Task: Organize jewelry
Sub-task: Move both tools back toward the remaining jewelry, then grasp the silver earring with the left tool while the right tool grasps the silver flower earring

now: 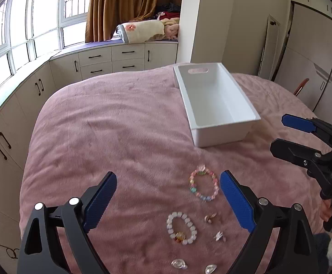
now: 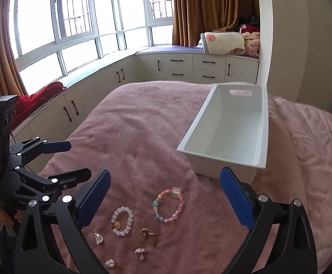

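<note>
Jewelry lies on a pink blanket (image 1: pixel 120 125): a pastel bead bracelet (image 1: pixel 203 185) (image 2: pixel 168 204), a white bead bracelet (image 1: pixel 181 227) (image 2: pixel 122 221), a gold piece (image 1: pixel 210 218) (image 2: pixel 147 232), a silver piece (image 1: pixel 219 236) (image 2: pixel 140 251) and two clear pieces (image 1: pixel 179 263) (image 2: pixel 99 238). An empty white bin (image 1: pixel 213 102) (image 2: pixel 229 127) stands behind them. My left gripper (image 1: pixel 168 202) is open above the jewelry and holds nothing. My right gripper (image 2: pixel 164 199) is open above the bracelets and holds nothing. Each gripper shows in the other's view: the right one (image 1: pixel 290 135), the left one (image 2: pixel 74 159).
The bed is ringed on the far and left sides by cream cabinets (image 2: pixel 184 67) under windows. Folded blankets (image 2: pixel 227 42) lie on the window seat. A red cloth (image 2: pixel 40 98) lies at the left. Wardrobe doors (image 1: pixel 314 57) stand to the right.
</note>
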Available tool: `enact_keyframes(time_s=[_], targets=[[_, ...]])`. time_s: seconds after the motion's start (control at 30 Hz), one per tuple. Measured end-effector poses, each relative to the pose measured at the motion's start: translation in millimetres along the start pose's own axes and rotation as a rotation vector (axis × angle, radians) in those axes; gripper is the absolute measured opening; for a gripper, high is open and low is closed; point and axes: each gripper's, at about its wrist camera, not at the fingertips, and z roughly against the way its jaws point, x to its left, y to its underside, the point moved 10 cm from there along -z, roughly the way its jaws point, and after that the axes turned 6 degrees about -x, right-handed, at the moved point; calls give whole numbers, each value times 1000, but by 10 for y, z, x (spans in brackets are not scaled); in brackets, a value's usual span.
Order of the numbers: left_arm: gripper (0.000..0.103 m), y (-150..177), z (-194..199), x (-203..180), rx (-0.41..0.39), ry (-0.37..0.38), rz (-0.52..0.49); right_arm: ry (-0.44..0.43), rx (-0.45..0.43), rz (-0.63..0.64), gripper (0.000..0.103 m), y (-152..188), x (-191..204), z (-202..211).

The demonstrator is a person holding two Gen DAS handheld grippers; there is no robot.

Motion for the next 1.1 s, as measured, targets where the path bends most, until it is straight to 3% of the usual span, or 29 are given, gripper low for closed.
enact_keyframes(time_s=[0.27,0.43,0.73,1.03,1.1], targets=[[93,834,-59,142,138,19,69,15,116,-45,95,608,133,-255],[93,1186,-106,15,200,50,69,32,167,-38,93,888,152,-344],[93,1581,-303,-252,296,54,-81,40,285,4,77,1430,181,-584],[92,1825,-458,-175,351,28,-56,45,376,2,73,1815,182,-759],[88,1884,-490,-132,363,23,-34,48,392,2,72,1877,183,-800]])
